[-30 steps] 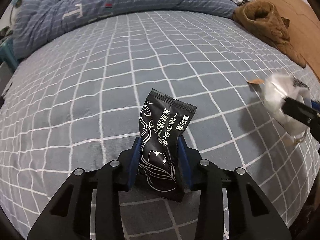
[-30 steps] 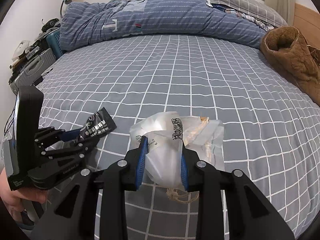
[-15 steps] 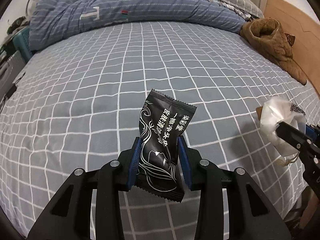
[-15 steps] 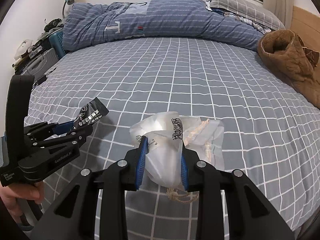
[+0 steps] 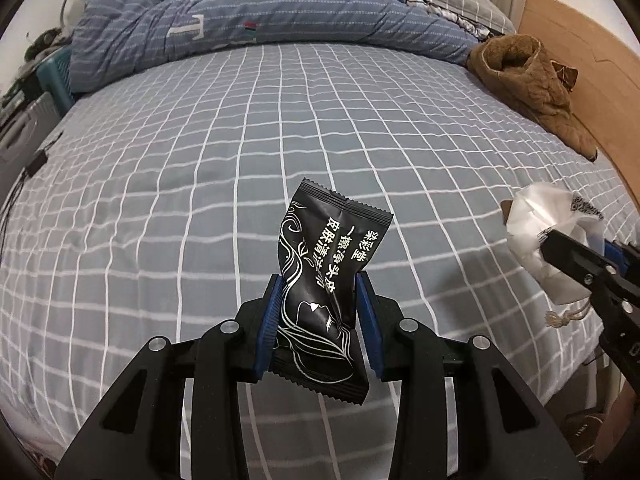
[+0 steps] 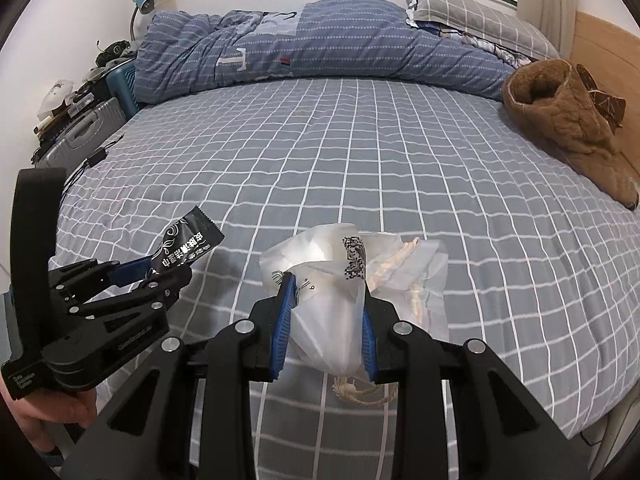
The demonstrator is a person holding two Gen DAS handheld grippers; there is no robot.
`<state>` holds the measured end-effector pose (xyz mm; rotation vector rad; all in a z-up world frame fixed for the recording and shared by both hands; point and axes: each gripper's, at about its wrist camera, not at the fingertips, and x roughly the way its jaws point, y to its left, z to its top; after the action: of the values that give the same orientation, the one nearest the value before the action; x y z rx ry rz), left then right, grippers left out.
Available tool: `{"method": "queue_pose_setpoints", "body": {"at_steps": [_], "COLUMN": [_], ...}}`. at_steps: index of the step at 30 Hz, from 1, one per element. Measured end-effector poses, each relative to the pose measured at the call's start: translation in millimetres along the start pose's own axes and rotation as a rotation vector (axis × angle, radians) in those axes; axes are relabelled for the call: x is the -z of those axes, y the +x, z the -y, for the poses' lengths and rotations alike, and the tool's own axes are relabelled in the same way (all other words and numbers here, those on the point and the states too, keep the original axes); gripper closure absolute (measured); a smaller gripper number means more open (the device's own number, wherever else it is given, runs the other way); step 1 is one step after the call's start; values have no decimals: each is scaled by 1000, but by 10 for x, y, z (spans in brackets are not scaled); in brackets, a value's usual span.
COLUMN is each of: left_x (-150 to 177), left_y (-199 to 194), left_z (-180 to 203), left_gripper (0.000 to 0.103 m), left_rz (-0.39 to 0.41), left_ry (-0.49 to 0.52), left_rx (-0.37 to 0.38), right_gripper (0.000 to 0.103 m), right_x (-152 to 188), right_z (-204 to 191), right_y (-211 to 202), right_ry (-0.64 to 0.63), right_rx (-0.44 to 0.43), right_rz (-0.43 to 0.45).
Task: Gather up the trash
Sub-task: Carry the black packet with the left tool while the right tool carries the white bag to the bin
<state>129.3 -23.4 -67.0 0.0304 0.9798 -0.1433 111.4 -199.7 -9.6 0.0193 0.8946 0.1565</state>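
Both my hands have lifted and drawn back from the bed (image 5: 200, 168) since a second ago, so more of the checked sheet, the rolled blue quilt (image 5: 248, 16) and the brown coat (image 5: 532, 80) now fills each view, while my grips are unchanged. My left gripper (image 5: 318, 312) stays clamped on the black sachet (image 5: 324, 292), whose long axis runs up and away from me, its crimped top edge tilted toward the right. My right gripper (image 6: 325, 320) stays clamped on the white plastic bag (image 6: 344, 292), which bulges upward past the pads, a twine loop (image 6: 360, 392) dangling beneath. Only the right view shows my hand (image 6: 44, 408) under the left gripper's handle, and the suitcases (image 6: 88, 128) beside the bed.
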Motion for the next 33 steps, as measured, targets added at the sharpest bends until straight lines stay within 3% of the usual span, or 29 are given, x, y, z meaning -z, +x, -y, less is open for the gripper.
{"method": "queue_pose_setpoints", "body": {"at_steps": [20,33], "left_x": [666,948], "left_y": [-733,-1192], "left_z": [72,256], "left_gripper": [67,67], "left_rz": [1,4], "left_ry": [-92,-94], "left_rx": [-9,10], "right_gripper": [75,75], "right_x": [516,768], "right_z": [-222,-292], "right_y": [-636,-1200], "right_ry": [-23,-18], "right_rx": [-26,-28], "right_rz": [-11,9]}}
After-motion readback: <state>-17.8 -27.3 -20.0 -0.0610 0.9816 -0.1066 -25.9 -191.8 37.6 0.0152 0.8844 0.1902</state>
